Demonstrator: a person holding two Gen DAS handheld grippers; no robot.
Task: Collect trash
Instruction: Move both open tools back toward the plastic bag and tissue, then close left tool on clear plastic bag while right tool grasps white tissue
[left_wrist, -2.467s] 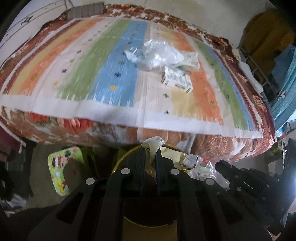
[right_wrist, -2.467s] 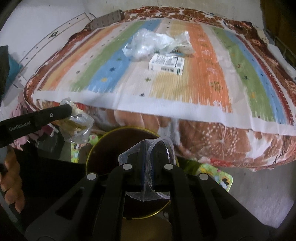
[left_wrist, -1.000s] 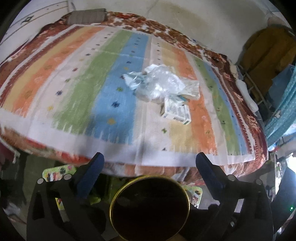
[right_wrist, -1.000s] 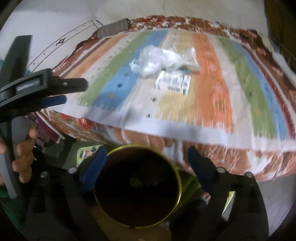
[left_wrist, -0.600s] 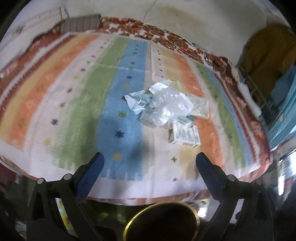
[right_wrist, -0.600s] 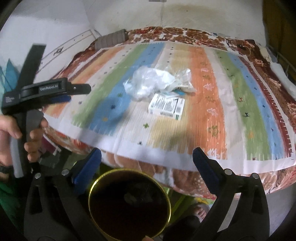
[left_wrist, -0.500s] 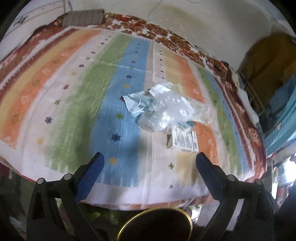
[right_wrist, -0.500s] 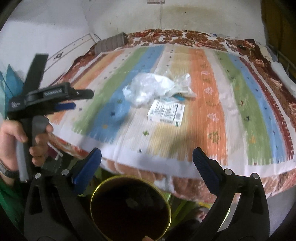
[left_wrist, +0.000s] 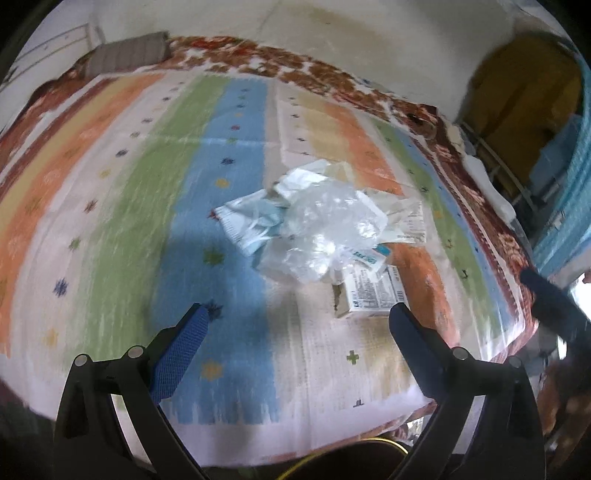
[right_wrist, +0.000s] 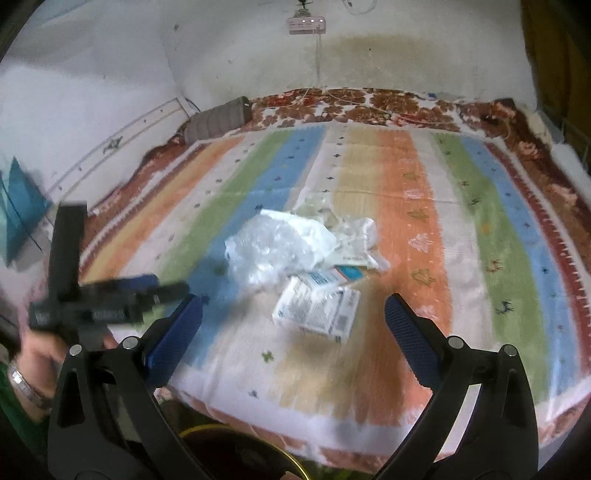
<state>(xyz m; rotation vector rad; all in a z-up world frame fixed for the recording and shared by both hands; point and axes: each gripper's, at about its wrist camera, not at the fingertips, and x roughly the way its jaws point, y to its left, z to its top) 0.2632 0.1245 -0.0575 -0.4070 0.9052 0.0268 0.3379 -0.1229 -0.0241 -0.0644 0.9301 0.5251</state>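
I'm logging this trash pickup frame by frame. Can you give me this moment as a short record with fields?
surface: striped bed cover
trash left: crumpled clear plastic, small printed carton, both lying on the cover, touching
bin: yellow-rimmed bin below the bed's near edge
left gripper: open, empty
right gripper: open, empty, facing the carton

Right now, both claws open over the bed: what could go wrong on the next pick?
1. The clear bag drapes over the wrappers and touches the box; a grab at one may drag or scatter the rest.
2. Left claw and right claw both face the same pile, so they could collide.
3. The bin sits below the bed edge, mostly out of view; light film could miss it on release.
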